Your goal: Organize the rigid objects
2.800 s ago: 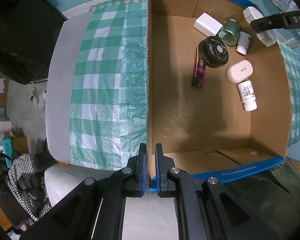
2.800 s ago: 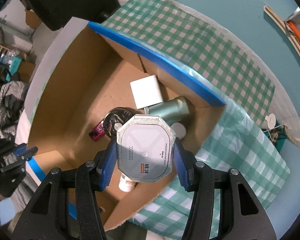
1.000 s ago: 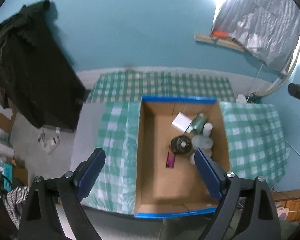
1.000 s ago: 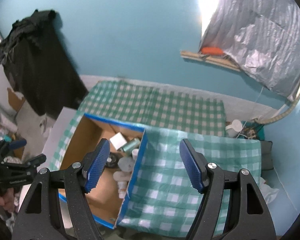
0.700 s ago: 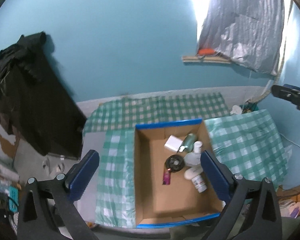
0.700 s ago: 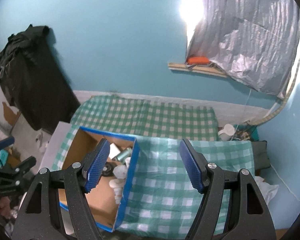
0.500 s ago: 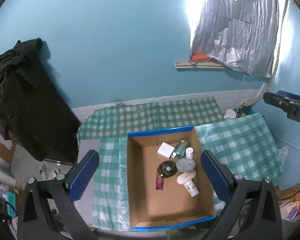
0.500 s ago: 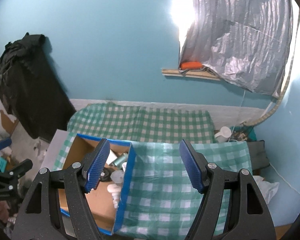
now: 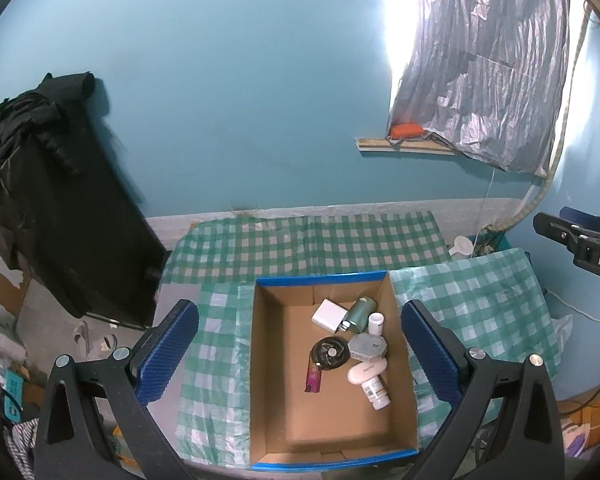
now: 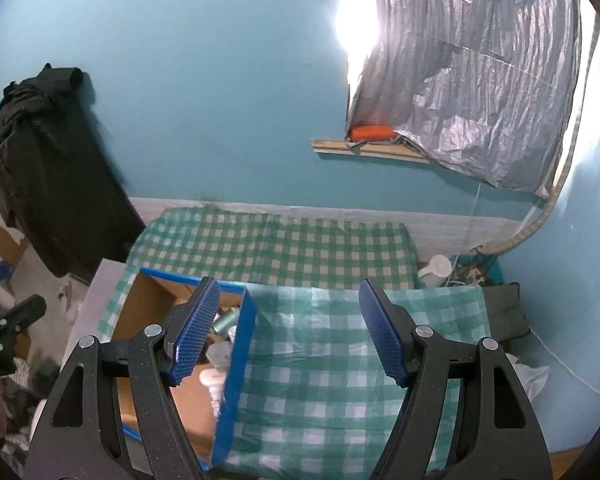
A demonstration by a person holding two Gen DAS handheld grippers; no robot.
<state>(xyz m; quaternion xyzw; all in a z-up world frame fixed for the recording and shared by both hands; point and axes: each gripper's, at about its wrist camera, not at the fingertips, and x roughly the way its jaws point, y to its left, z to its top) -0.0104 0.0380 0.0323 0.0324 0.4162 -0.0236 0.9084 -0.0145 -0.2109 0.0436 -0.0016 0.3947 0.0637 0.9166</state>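
Brown corrugated cardboard box (image 9: pixel 332 412): matt, rim edged with glossy blue tape. Green-white checked plastic tablecloth (image 10: pixel 324 364): thin, sheeny, wrinkled. Crinkled silver foil sheet (image 10: pixel 472 80) on wall: shiny. Teal painted wall (image 9: pixel 240 100): smooth, matt. Black cloth garment (image 9: pixel 48 208): matt. Grey octagonal plastic device (image 9: pixel 367 347): matt. Blue gripper pads (image 10: pixel 196 332): rough, dimpled texture.

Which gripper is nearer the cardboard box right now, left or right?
Left, apparently. The left gripper hangs open directly above the cardboard box; the right gripper is open too, over the checked cloth beside it.
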